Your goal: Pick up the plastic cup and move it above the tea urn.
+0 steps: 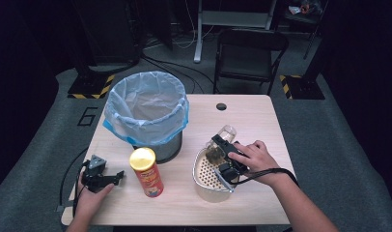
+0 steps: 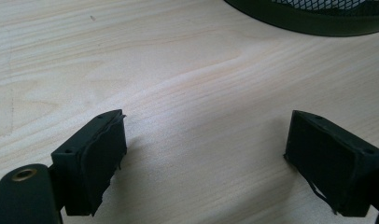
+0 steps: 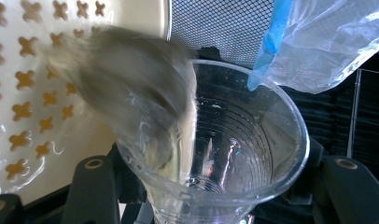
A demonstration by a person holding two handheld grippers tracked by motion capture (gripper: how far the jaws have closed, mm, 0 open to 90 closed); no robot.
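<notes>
The right gripper (image 1: 226, 155) has a clear plastic cup (image 1: 226, 133) clamped between its jaws, tipped over the cream perforated strainer basket (image 1: 203, 170). In the right gripper view the cup (image 3: 234, 154) sits dead centre between the two black jaws, its mouth pointing away from the camera, and a blurred grey-brown clump (image 3: 131, 88) is at its rim, on the basket side. What that clump is, I cannot tell; it is smeared by motion.

That cup looks thin and light, and by my reading easy to crush: the walls would buckle under a hard squeeze and the smooth plastic may slip. The ribbed lower body, where the jaws sit now, seems the sensible place to grip, firmer than the flared rim.

Beyond the cup's mouth stands the mesh waste bin (image 3: 220, 28) with its blue-edged liner (image 3: 318, 42), close ahead of the right gripper.

Over on the other side, the left gripper (image 1: 103, 178) rests low on the wooden table (image 1: 261, 121), jaws spread wide with nothing between them; bare wood fills the gap in its own view (image 2: 206, 158), the bin's base ahead. The red snack can (image 1: 147, 172) stands upright just off to its right, apart from it.
</notes>
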